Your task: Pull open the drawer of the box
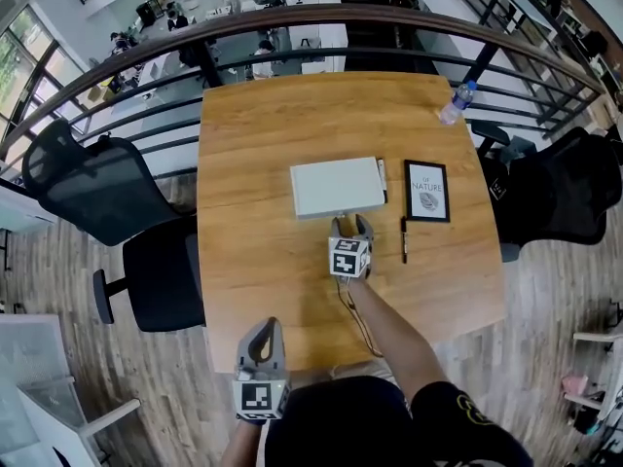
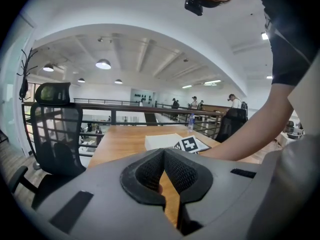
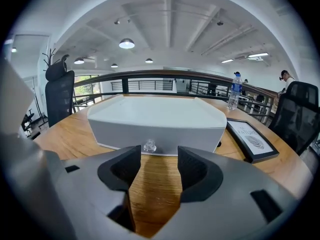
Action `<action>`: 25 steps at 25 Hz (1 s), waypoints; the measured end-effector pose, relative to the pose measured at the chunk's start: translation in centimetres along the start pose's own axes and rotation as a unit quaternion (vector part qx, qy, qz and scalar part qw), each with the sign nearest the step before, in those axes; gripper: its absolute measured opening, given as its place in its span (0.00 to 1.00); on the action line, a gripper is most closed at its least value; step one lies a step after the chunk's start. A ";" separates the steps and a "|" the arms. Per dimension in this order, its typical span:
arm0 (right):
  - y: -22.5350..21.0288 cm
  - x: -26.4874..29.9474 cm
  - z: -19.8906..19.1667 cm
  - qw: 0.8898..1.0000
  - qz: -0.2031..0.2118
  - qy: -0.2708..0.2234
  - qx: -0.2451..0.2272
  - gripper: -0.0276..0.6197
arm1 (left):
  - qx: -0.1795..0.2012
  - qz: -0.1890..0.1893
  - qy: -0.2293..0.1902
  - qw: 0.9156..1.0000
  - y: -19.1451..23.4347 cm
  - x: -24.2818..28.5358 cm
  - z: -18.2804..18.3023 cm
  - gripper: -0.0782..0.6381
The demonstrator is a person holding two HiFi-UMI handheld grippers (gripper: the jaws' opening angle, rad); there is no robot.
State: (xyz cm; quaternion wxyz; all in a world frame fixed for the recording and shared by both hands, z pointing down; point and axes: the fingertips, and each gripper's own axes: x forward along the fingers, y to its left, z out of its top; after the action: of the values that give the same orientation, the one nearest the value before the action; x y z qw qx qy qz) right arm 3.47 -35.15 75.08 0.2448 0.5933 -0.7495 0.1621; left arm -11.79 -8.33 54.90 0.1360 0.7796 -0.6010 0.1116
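A flat white box (image 1: 337,185) lies in the middle of the wooden table (image 1: 253,144). In the right gripper view its front face (image 3: 157,134) is close ahead, with a small clear knob (image 3: 149,145) on the drawer front. My right gripper (image 1: 350,224) is open and points at that face. The knob sits just beyond the gap between the jaws (image 3: 159,156), slightly left of centre, and the pads are not touching it. My left gripper (image 1: 263,329) hangs at the table's near edge, away from the box. Its jaws (image 2: 162,154) are shut and hold nothing.
A black-framed picture (image 1: 426,191) and a black pen (image 1: 404,239) lie to the right of the box. A water bottle (image 1: 456,102) stands at the far right corner. Black office chairs (image 1: 92,188) (image 1: 560,188) flank the table, and a railing (image 1: 292,17) runs behind it.
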 end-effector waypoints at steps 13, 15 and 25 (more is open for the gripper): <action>0.5 0.6 0.3 1.000 -0.008 0.001 -0.014 0.28 | 0.004 -0.027 0.007 1.000 -0.6 1.3 -0.8 0.13; 0.6 0.6 0.3 1.000 -0.005 0.004 -0.017 0.27 | 0.001 -0.026 0.008 1.000 -0.6 1.3 -0.9 0.13; 1.2 0.7 0.6 1.000 0.003 0.005 -0.028 0.19 | -0.009 -0.031 0.014 0.999 -1.1 1.1 -1.6 0.13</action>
State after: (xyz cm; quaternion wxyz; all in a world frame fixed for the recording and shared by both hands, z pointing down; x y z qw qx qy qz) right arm 2.09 -35.73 75.07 0.2650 0.5828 -0.7544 0.1448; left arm -10.46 -8.52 56.69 0.1549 0.7947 -0.5759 0.1133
